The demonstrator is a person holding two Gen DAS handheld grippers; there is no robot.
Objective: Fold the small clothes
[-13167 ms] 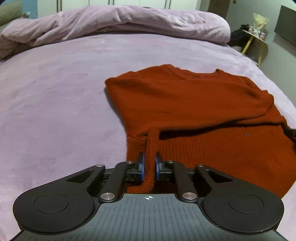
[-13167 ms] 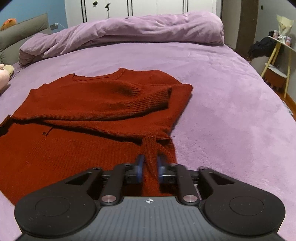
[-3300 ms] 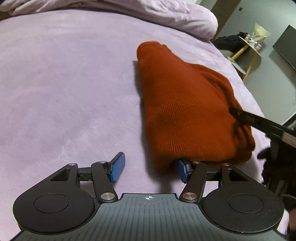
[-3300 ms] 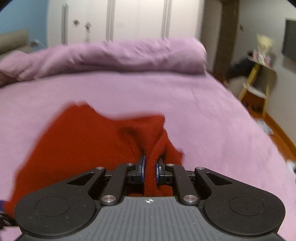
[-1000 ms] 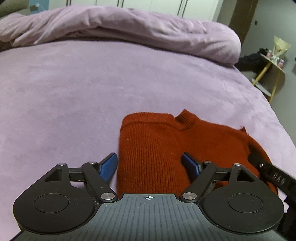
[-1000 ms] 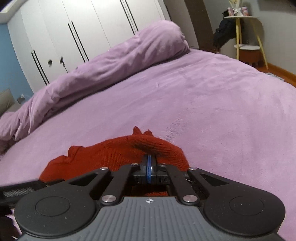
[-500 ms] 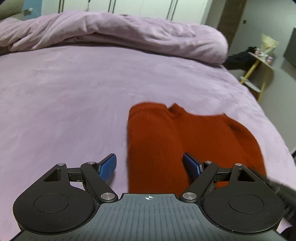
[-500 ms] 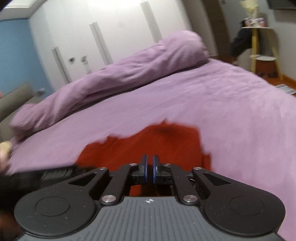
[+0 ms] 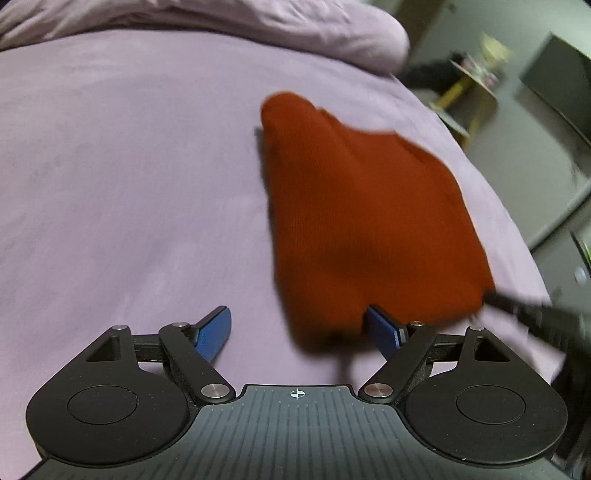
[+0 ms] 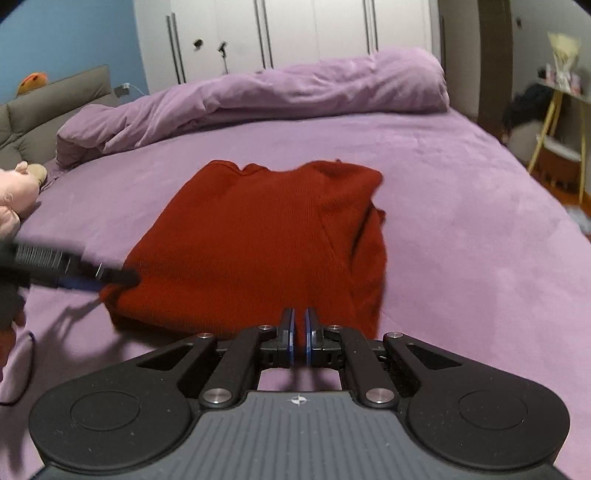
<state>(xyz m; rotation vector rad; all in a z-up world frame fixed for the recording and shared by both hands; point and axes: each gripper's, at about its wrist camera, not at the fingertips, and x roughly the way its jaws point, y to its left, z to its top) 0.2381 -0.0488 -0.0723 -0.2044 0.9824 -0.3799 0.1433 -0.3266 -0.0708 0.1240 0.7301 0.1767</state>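
A wide bed [image 10: 461, 229] under a lilac plush cover fills both views, with a rumpled duvet [image 10: 280, 99] of the same colour heaped along its far edge. Behind it stand white wardrobe doors [image 10: 295, 33] beside a blue wall; no writing can be read anywhere. A grey headboard [image 10: 48, 107] sits to the left, with a pale soft toy [image 10: 14, 195] below it at the bed's edge. A yellow-legged side table [image 10: 561, 136] holding small blurred items stands off the bed's right side.

The rust-red sweater [image 10: 266, 236] lies folded into a compact block in the middle of the bed, its collar toward the duvet.

The left tool [image 9: 299, 328] is spread wide at the sweater's near left corner; its right blue pad touches or tucks under the knit edge, its left pad hangs over bare cover. In the right wrist view that tool [image 10: 110, 275] shows as a dark blurred bar at the same corner.

The right tool [image 10: 299, 332] is pressed nearly together with a thin gap, empty, just before the sweater's near edge.
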